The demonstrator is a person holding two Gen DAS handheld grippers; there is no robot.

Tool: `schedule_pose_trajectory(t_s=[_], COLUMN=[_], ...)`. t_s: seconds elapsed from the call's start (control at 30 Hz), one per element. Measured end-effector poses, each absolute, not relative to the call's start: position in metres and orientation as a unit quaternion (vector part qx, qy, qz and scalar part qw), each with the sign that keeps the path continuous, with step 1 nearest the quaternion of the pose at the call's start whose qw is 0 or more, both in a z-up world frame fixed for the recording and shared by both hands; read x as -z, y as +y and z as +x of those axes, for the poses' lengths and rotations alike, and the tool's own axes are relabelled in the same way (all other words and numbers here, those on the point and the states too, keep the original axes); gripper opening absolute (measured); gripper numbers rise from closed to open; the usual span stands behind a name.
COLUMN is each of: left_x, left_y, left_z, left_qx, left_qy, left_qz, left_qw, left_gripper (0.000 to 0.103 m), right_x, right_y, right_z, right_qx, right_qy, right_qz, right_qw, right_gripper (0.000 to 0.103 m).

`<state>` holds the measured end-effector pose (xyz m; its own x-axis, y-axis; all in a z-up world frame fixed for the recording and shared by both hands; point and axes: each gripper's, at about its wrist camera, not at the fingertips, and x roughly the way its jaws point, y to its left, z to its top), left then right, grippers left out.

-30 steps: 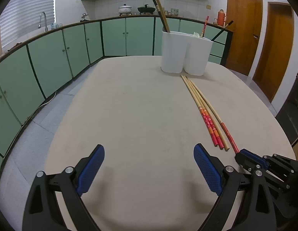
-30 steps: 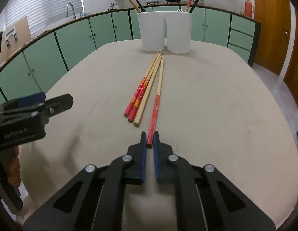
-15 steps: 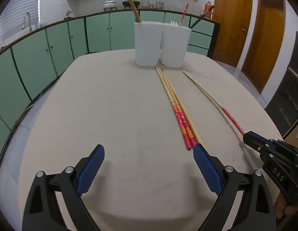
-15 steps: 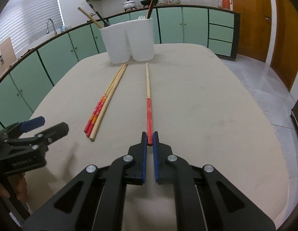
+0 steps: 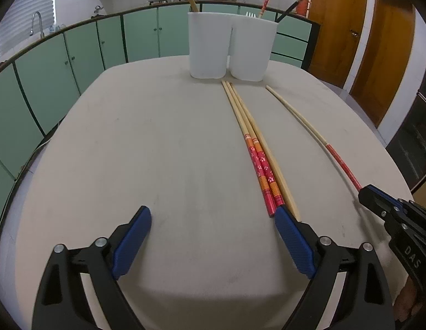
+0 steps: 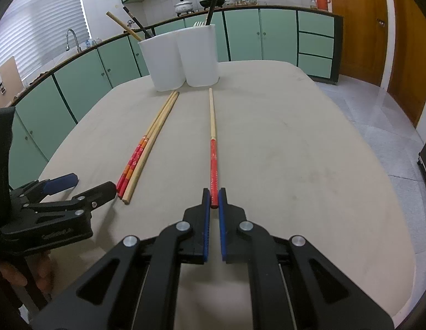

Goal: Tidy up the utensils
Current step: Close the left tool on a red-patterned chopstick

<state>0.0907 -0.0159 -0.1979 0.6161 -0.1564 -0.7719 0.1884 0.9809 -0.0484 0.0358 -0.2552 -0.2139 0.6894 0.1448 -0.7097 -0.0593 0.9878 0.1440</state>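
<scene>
My right hand-held gripper (image 6: 214, 200) is low over the surface (image 6: 295, 165), pointing straight ahead, its blue pads pinched on the red end of a single chopstick (image 6: 212, 137). That chopstick runs straight away from me along the surface, its pale tip toward the white utensil holder (image 6: 182, 57) at the far side. My left hand-held gripper (image 5: 213, 240) sits level just above the surface with its pads spread wide and nothing between them; its right pad (image 5: 294, 243) is just at the near ends of three chopsticks (image 5: 257, 151) lying together, two red-patterned and one plain. Those three lie side by side, well apart from the one I grip, tips close to the holder. The holder has two compartments, with several chopsticks and a fork standing in them. Behind it are green cabinets (image 6: 279, 35) and a wooden door (image 5: 336, 27).
</scene>
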Motion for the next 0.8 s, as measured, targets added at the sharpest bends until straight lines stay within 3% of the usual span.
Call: schedule_pose_trajectory(t_s=[0.3, 0.6, 0.67, 0.73, 0.8], left_x=[0.197, 0.197, 0.197, 0.196, 0.197], left_y=[-0.028, -0.037, -0.038, -0.04, -0.043], left_z=[0.093, 0.093, 0.093, 0.092, 0.093], left_qx=[0.096, 0.093, 0.093, 0.095, 0.108], left_qy=[0.428, 0.419, 0.416, 0.412, 0.413], left_qz=[0.029, 0.031, 0.029, 0.026, 0.021], left_qw=[0.898, 0.903, 0.904, 0.906, 0.904], left_gripper=[0.088, 0.06, 0.053, 0.024, 0.006], right_x=[0.217, 0.22, 0.221, 0.221, 0.221], right_y=[-0.257, -0.261, -0.261, -0.261, -0.261], right_z=[0.038, 0.04, 0.041, 0.041, 0.042], right_qx=[-0.059, -0.06, -0.06, -0.061, -0.062], right_qy=[0.395, 0.395, 0.395, 0.394, 0.394], right_qz=[0.059, 0.067, 0.066, 0.066, 0.068], right_qw=[0.915, 0.914, 0.914, 0.914, 0.914], right_gripper=[0.005, 0.005, 0.005, 0.005, 0.005])
